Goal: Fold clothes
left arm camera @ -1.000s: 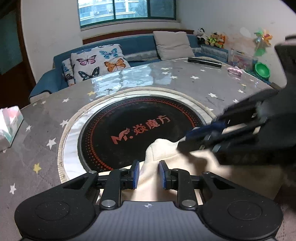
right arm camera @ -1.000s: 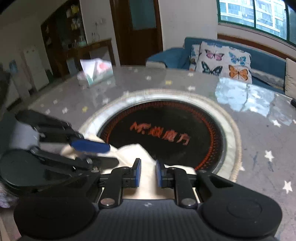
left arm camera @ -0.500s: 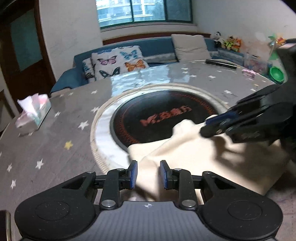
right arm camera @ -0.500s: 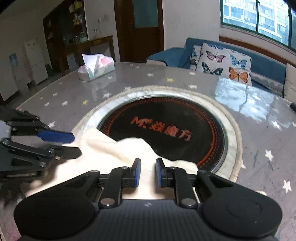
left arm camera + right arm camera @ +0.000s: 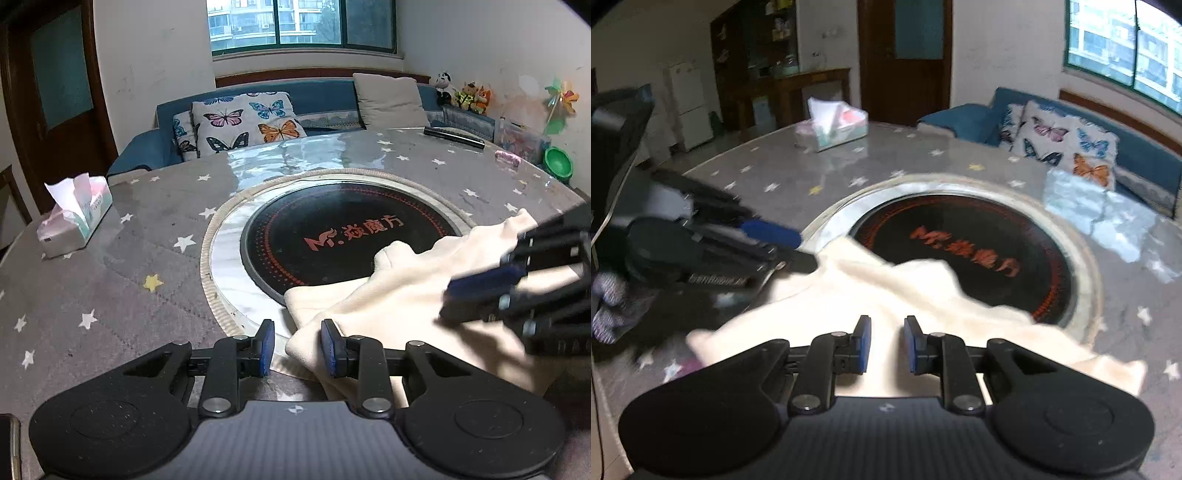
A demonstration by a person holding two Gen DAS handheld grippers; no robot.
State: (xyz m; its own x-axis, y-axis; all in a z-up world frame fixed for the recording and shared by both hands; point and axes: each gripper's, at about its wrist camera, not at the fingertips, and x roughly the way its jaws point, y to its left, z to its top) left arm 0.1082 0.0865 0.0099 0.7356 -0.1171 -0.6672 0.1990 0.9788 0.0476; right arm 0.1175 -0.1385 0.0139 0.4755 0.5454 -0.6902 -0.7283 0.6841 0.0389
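Both tools, left (image 5: 297, 347) and right (image 5: 887, 344), gape apart over the cream garment's (image 5: 399, 306) edges.

Left black two-finger gripper with blue pads (image 5: 297, 347): jaws parted, a gap visible between the pads, held low and level, pointing forward. Right black two-finger gripper with blue pads (image 5: 887, 344): jaws likewise parted, nothing pinched between them. Each gripper shows blurred in the other's view, fingers angled inward.
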